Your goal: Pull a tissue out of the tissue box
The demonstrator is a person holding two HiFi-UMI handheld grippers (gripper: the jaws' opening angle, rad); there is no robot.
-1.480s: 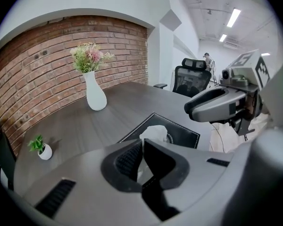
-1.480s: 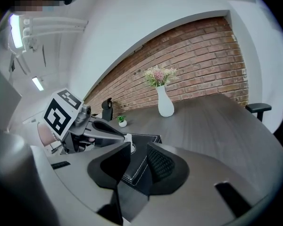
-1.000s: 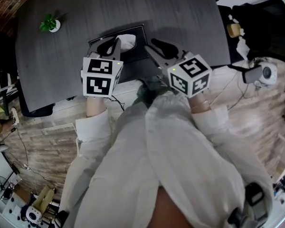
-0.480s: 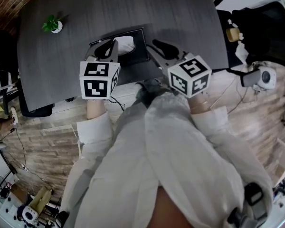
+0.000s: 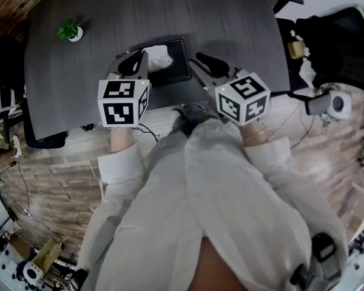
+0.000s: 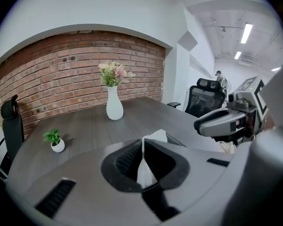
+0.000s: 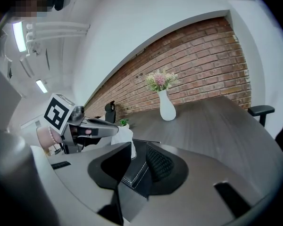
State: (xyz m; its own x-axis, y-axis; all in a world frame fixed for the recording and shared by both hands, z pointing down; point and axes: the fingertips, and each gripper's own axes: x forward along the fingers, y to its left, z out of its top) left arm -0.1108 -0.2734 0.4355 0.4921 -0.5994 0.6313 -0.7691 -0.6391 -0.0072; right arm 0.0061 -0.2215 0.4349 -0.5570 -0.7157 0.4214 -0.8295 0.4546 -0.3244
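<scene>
The white paper tissue (image 6: 154, 137), likely featherlight and tear-prone, sits pinched by its peak in the closed left claw (image 6: 142, 145), while the right claw (image 7: 139, 150) clamps the black leather tissue box (image 7: 133, 172).

Right gripper (image 7: 140, 146) at lower centre, jaws clamped on black stitched tissue box (image 7: 137, 173), white tissue (image 7: 122, 136) just beyond
</scene>
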